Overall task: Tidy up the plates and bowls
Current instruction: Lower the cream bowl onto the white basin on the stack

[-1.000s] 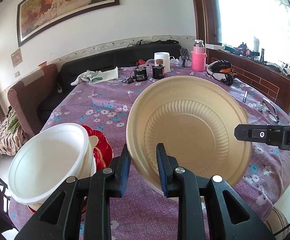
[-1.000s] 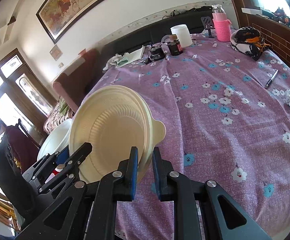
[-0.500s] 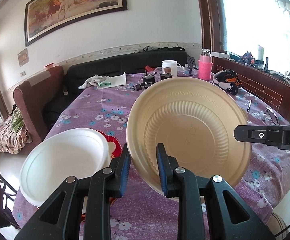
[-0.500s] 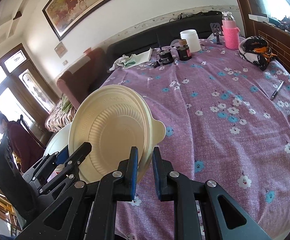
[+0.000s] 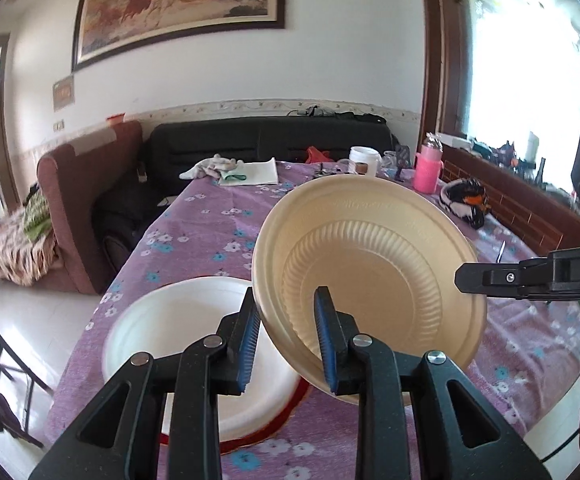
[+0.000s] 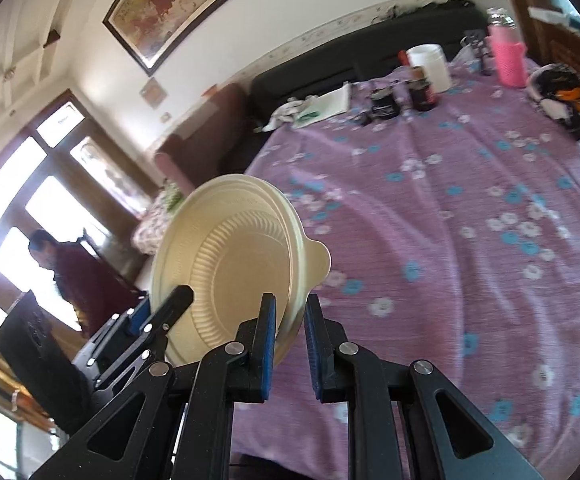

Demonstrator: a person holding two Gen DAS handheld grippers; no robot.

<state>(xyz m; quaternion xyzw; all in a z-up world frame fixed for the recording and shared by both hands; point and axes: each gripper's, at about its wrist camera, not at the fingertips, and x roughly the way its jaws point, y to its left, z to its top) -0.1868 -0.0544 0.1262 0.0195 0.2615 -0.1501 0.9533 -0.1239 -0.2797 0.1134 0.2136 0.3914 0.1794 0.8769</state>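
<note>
Only the left wrist view shows the white bowl (image 5: 178,340) on the table's near left. Both grippers, left gripper (image 5: 286,336) and right gripper (image 6: 290,344), pinch the tilted cream plate (image 5: 370,276), apparently lifted above the table (image 6: 470,200).

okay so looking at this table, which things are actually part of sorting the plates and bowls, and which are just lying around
Part of the job:
cream bowl, gripped at its rim by left gripper and right gripper
white bowl
red plate under it

Lying about:
pink bottle
white jar
helmet
pen
cloth
</note>
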